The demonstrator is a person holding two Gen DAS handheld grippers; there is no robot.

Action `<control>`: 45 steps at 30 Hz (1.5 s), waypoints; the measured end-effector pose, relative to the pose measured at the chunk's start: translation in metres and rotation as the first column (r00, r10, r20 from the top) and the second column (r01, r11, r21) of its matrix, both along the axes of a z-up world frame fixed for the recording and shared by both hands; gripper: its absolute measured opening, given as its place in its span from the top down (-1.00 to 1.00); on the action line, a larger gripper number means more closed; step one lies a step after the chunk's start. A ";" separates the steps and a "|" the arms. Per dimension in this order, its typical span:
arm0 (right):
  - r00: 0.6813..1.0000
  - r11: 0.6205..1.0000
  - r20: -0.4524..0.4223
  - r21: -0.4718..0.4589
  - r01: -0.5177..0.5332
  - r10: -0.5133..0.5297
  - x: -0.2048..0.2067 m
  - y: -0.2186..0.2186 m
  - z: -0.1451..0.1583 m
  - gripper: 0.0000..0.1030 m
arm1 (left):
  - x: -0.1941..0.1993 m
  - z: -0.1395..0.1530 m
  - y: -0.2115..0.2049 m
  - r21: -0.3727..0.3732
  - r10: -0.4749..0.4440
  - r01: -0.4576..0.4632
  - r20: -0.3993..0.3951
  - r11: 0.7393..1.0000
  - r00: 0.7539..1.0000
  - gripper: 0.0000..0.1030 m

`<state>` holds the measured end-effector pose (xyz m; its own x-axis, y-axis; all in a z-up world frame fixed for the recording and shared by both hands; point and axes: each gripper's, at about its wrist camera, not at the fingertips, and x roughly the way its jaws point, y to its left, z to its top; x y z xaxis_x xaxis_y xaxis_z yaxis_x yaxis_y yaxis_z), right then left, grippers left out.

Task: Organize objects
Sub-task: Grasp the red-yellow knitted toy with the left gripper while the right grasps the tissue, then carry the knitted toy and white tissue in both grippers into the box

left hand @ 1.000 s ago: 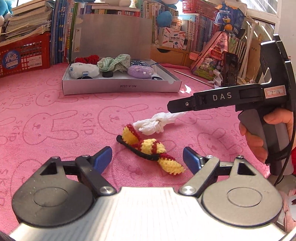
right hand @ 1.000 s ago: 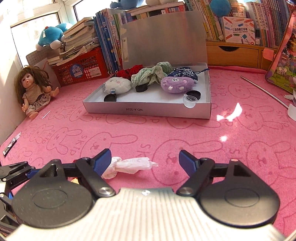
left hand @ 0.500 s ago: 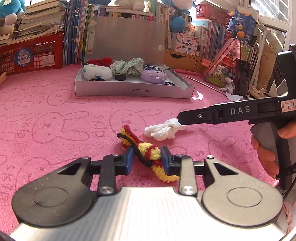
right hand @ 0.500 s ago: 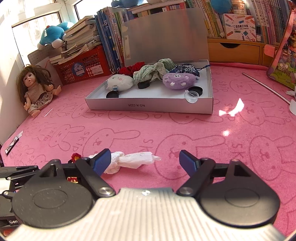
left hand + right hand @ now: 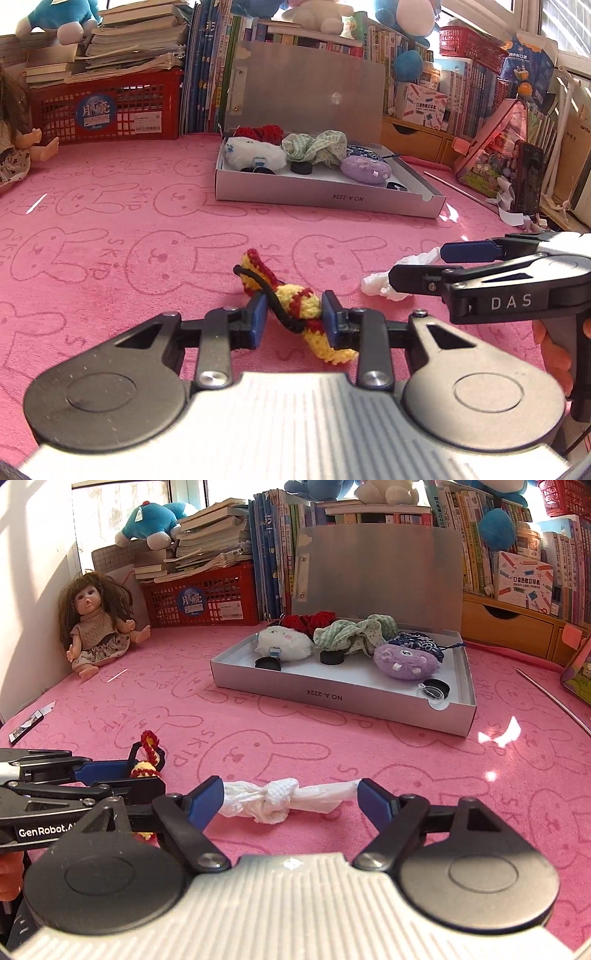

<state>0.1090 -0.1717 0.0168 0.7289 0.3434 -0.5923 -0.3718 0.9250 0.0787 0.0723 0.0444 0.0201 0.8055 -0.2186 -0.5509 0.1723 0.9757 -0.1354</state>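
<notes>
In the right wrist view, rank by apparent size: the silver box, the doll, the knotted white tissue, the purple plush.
Largest to smallest:
1. Open silver cardboard box
2. Knotted white tissue and brown-haired doll: they look alike, and the tissue lies far nearer the camera, so unranked
3. Purple plush monster

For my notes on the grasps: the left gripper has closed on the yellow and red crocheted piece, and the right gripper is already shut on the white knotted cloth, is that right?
Not quite. In the right wrist view the right gripper stands open, its fingers on either side of the white knotted cloth without pressing it. The left gripper is indeed closed on the yellow and red crocheted piece.
</notes>
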 end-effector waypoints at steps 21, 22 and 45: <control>0.999 0.998 0.001 -0.032 -0.053 0.053 -0.003 0.021 -0.013 0.11 | 0.005 -0.003 0.003 0.008 0.018 -0.018 0.007 1.000 1.000 0.28; 0.999 0.999 -0.002 -0.021 -0.049 0.049 -0.003 0.020 -0.013 0.12 | 0.006 -0.002 0.002 0.008 0.016 -0.016 0.009 1.000 1.000 0.28; 0.997 0.999 0.058 0.020 0.046 -0.047 0.005 -0.008 0.012 0.29 | 0.039 0.029 -0.017 -0.007 -0.052 0.053 0.071 0.999 0.996 0.28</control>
